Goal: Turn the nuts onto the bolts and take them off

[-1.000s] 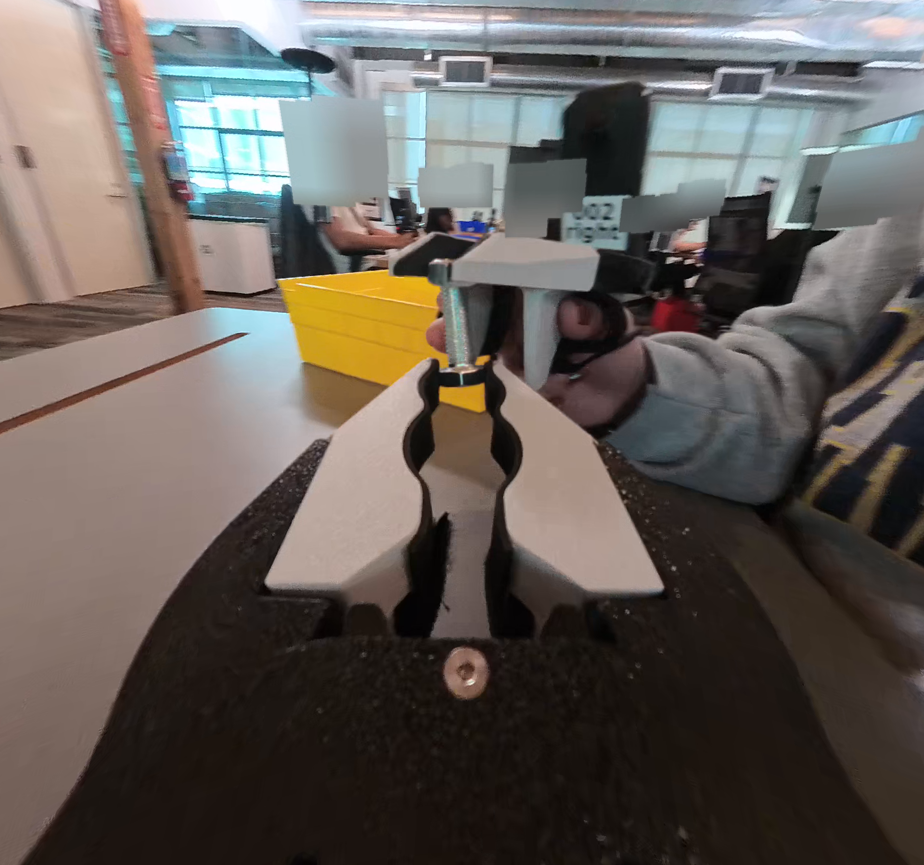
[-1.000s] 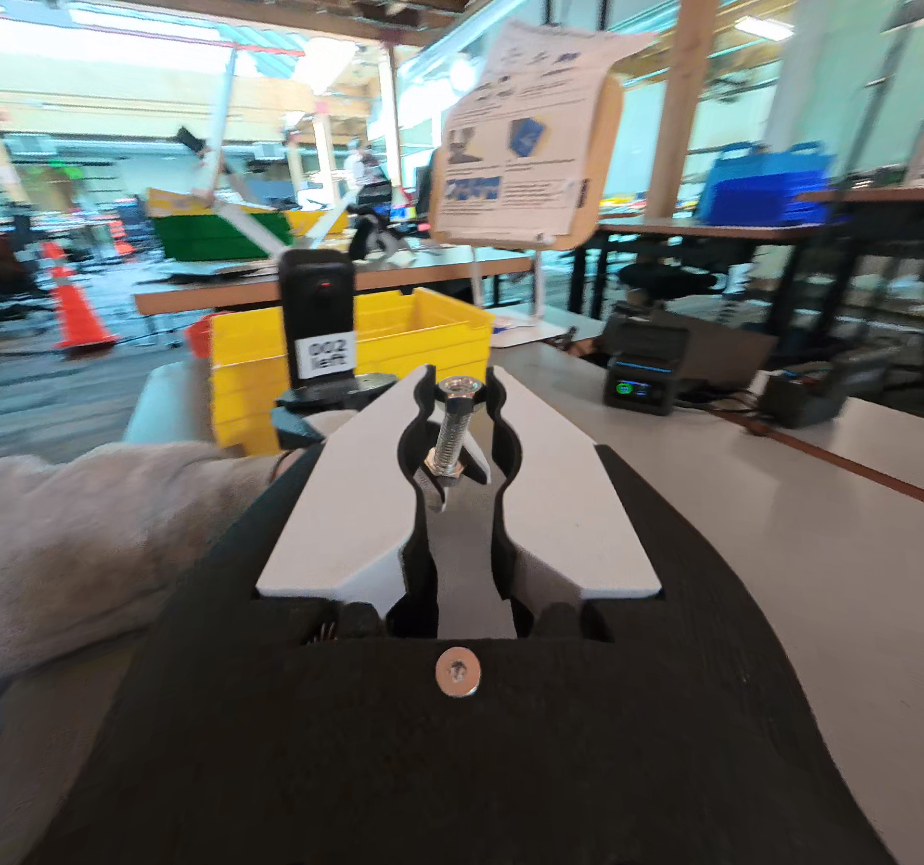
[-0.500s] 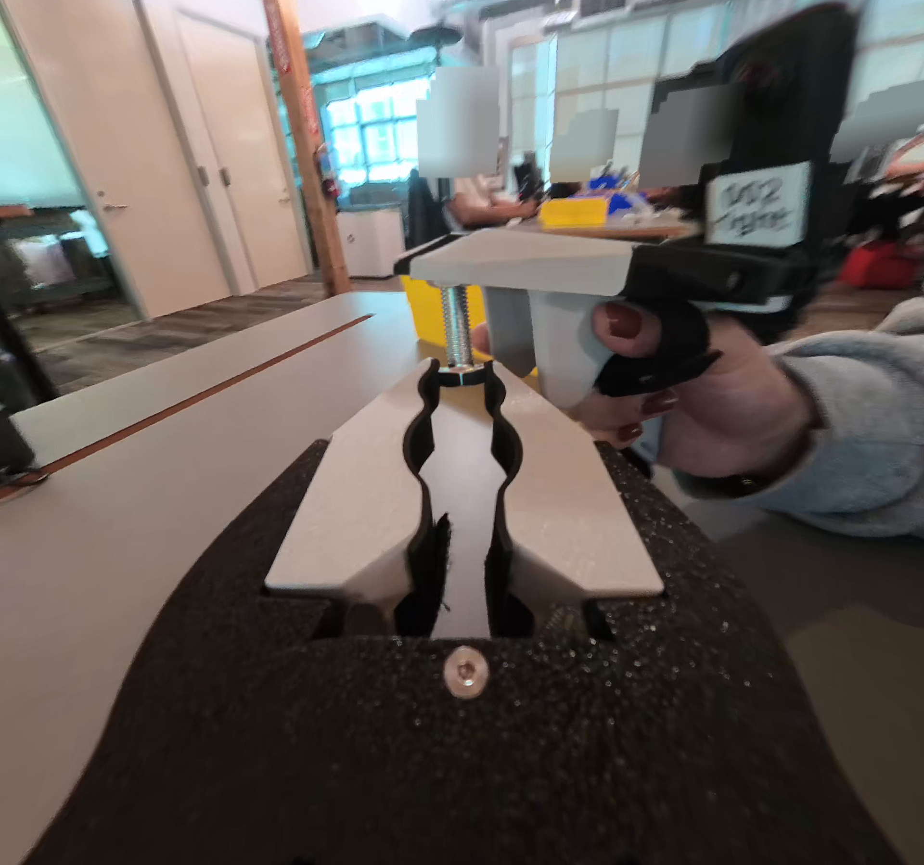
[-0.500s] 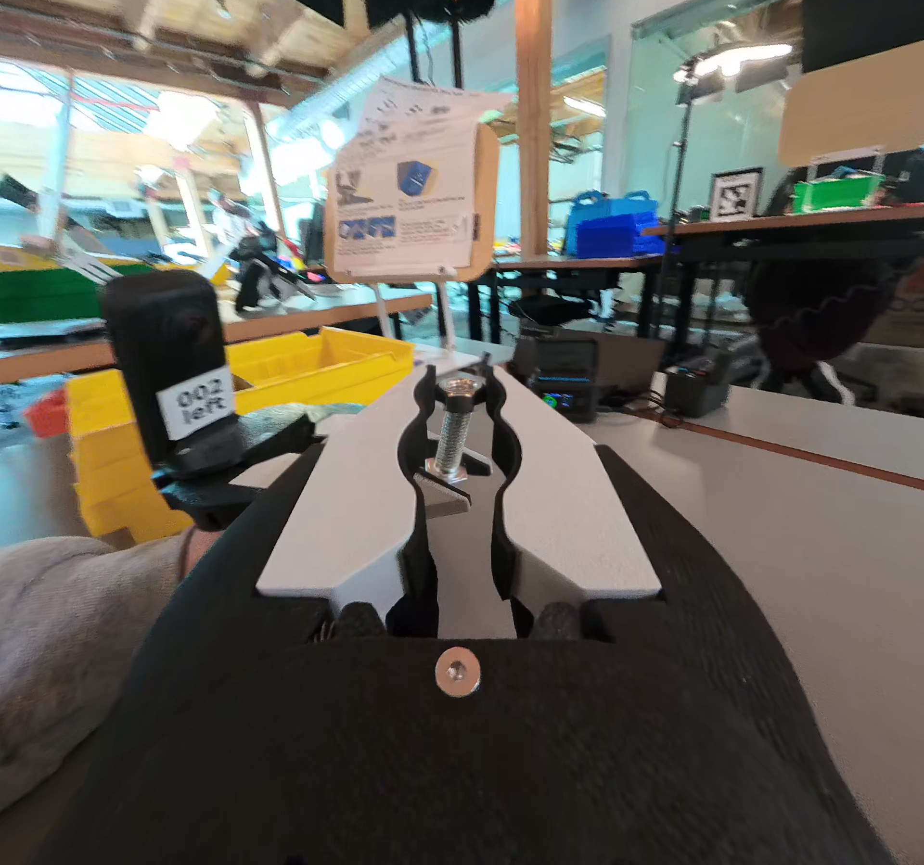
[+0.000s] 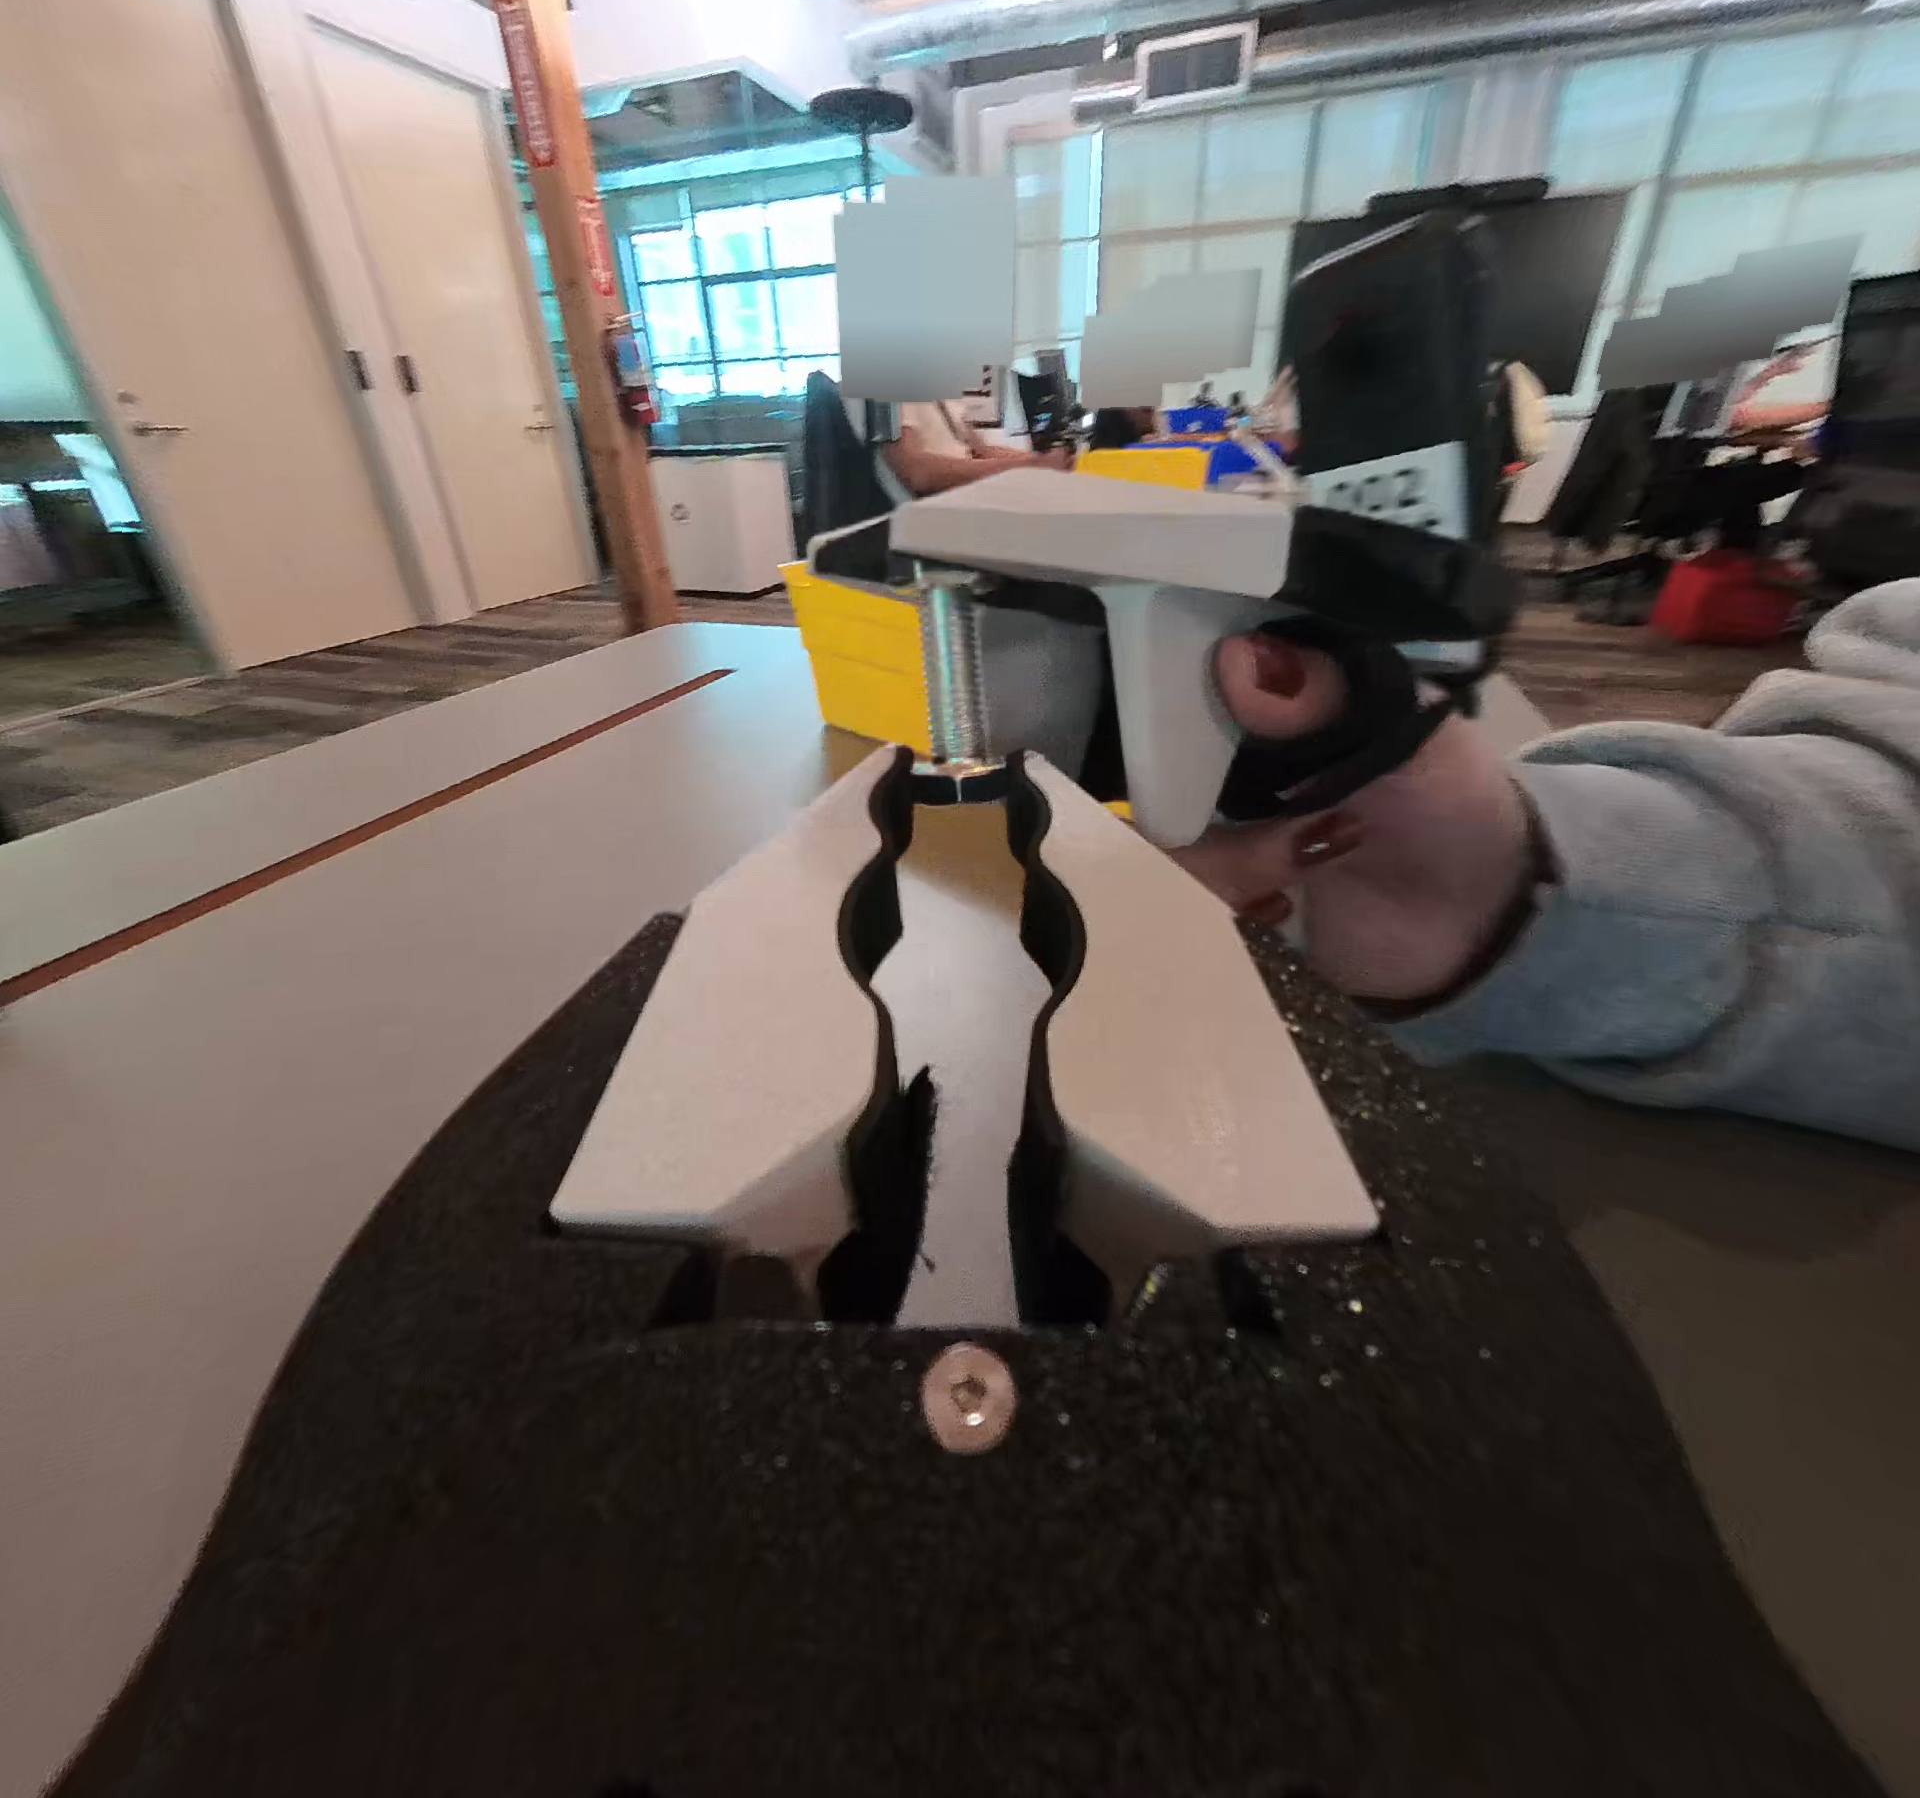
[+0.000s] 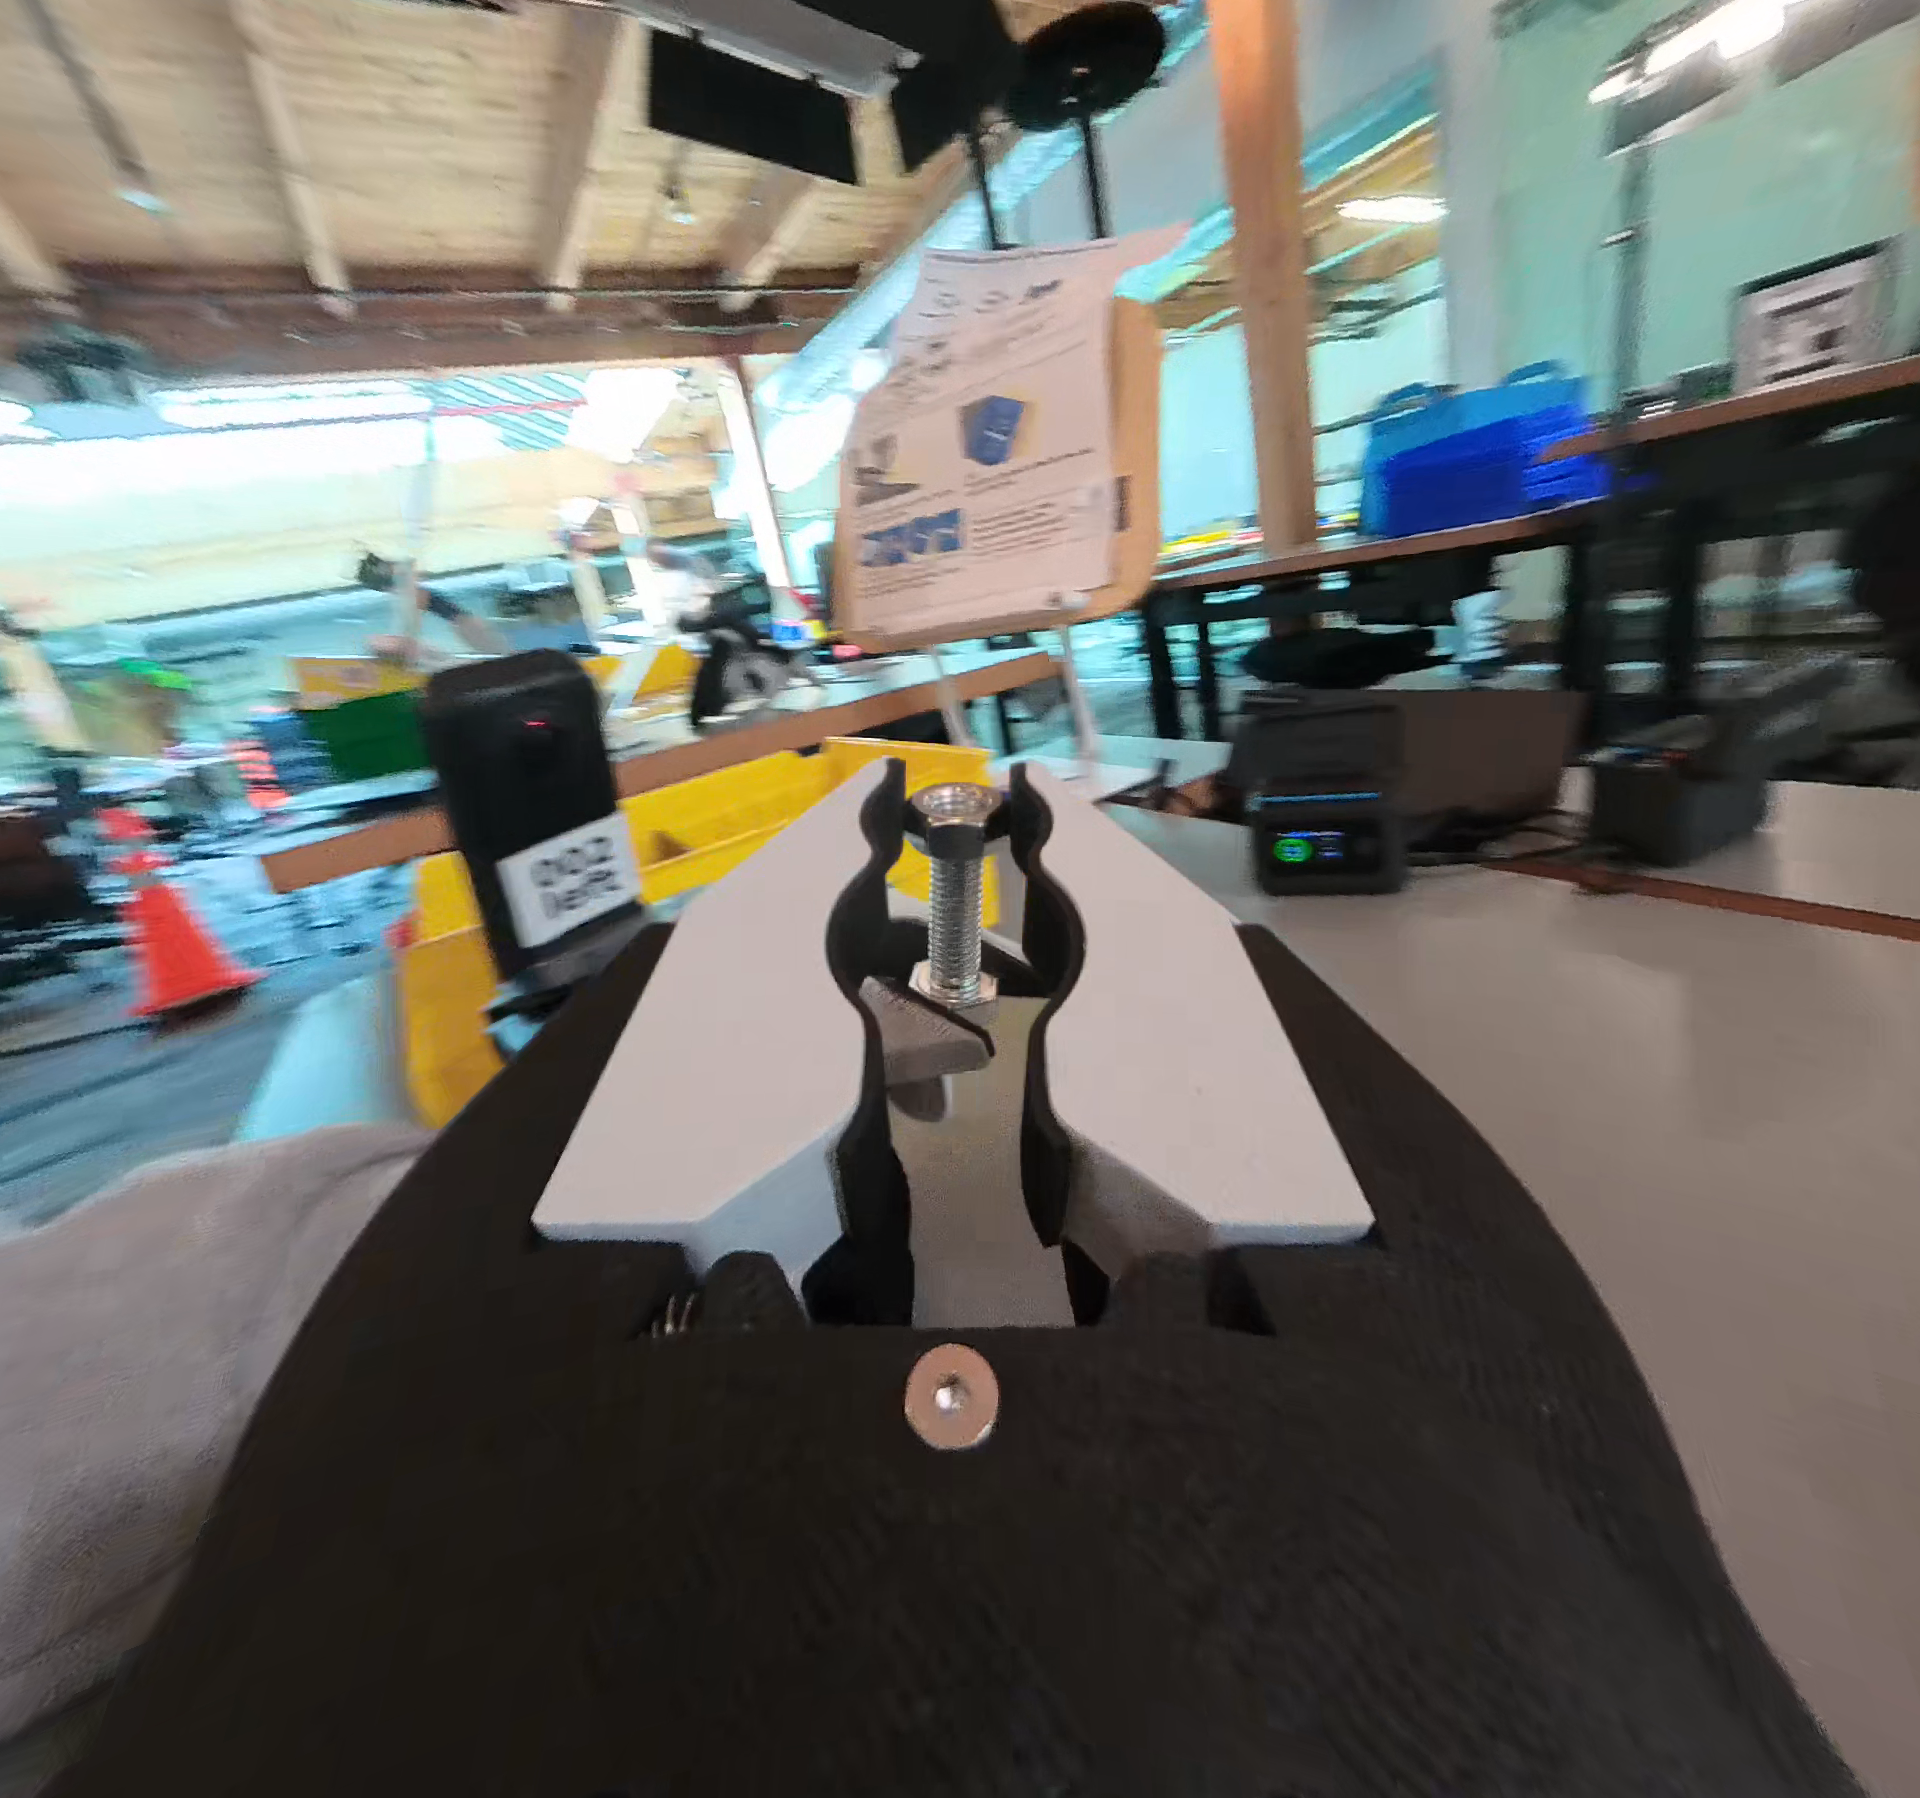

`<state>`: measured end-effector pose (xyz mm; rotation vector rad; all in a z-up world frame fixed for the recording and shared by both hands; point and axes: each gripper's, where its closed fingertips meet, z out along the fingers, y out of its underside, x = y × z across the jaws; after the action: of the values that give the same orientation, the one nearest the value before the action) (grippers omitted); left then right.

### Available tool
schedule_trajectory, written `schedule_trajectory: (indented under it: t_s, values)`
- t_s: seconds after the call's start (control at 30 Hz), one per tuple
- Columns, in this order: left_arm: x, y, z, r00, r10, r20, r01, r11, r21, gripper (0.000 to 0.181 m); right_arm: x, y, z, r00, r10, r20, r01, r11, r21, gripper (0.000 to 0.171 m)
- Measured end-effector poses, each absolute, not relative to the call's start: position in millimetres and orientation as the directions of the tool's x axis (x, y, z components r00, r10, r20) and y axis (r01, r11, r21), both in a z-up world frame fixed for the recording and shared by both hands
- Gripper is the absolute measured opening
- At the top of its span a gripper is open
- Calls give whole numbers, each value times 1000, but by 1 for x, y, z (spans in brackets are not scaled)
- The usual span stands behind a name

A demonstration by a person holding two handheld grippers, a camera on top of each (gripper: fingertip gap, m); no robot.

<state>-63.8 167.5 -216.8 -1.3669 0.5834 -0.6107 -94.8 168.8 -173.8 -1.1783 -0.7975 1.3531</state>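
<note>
Left gripper point(image 5: 958, 780) pinches nut point(image 5: 956, 784) (bolt point(image 5: 954, 673) above).

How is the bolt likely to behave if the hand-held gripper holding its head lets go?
The bolt looks like solid steel, so probably stiff and heavy for its size. The nut pinched by the left hand-held gripper might hold it briefly. On the table its round shank would likely roll.

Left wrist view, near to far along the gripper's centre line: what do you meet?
Left gripper, its fingertips shut on the nut → bolt rising from the nut → right gripper clamping the bolt's head from above → yellow bin behind on the table.
</note>
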Motion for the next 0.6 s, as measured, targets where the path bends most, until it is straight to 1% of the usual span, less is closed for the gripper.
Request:
schedule_trajectory:
  t_s: [0.13,0.23,0.47,0.5,0.6]
  values:
    - [-70,177,-223,795,-599,-100,-46,105,-993,16,-98,179,-180,371,920,-129,-266,-28,-964,18]
    - [-73,178,-223,812,-573,-111,-57,112,-992,16,-101,178,-178,439,895,-77,-242,36,-970,18]
    - [-72,179,-225,793,-605,-70,-24,83,-996,16,-102,179,-181,352,922,-160,-282,-58,-958,19]
    - [-71,178,-225,787,-613,-66,-20,82,-996,16,-101,178,-180,334,928,-164,-283,-68,-957,22]
    - [-70,179,-228,788,-611,-75,-39,72,-997,16,-103,175,-181,288,942,-172,-281,-88,-956,42]
